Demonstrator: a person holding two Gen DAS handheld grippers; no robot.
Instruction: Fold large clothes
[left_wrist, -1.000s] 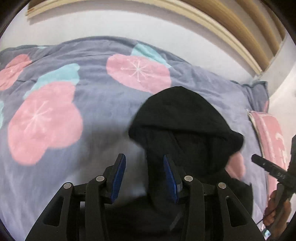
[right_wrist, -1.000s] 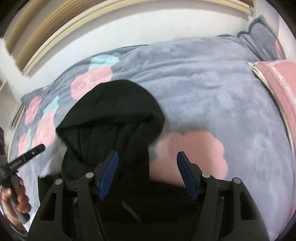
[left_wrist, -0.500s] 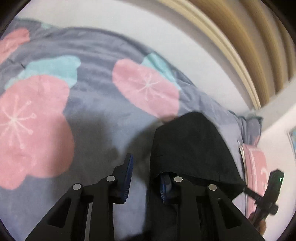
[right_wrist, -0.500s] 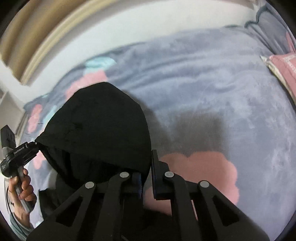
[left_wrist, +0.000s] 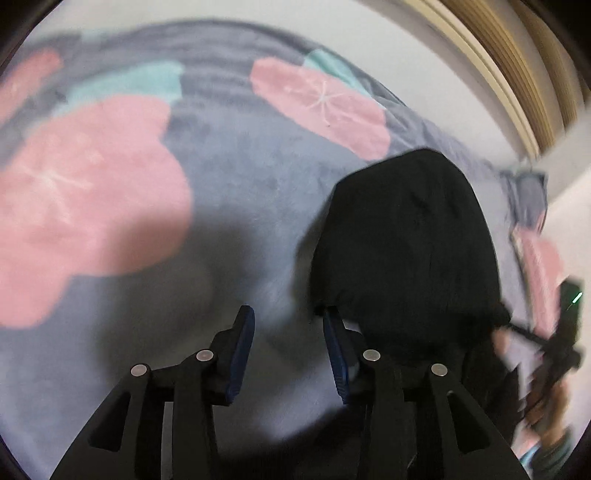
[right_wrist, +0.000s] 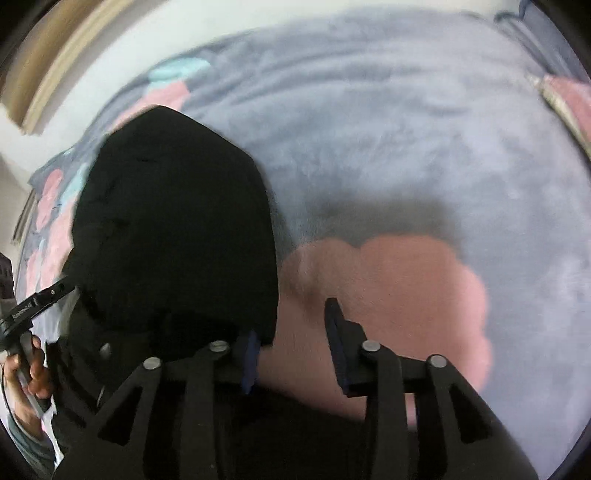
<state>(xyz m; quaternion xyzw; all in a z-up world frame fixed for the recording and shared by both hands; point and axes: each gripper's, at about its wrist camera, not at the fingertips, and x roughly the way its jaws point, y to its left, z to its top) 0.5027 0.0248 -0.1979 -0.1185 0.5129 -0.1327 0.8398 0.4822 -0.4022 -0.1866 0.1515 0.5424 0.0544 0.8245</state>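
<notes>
A black hooded garment lies on a grey-blue blanket with pink flowers; its hood is spread flat toward the far side. My left gripper is open and empty, its right finger at the hood's left lower corner. In the right wrist view the same hood lies left of my right gripper, which is open and empty; its left finger is partly hidden by the hood's lower right edge. The garment's body below the hood is mostly hidden by the grippers.
A pink pillow lies at the blanket's right edge. A white wall and wooden slats stand behind the bed. The other gripper and the hand that holds it show at the edge of each view.
Both grippers were closed on the hood's lower corners half a second ago; now both have opened and let go. The hood lies spread flatter on the blanket.
</notes>
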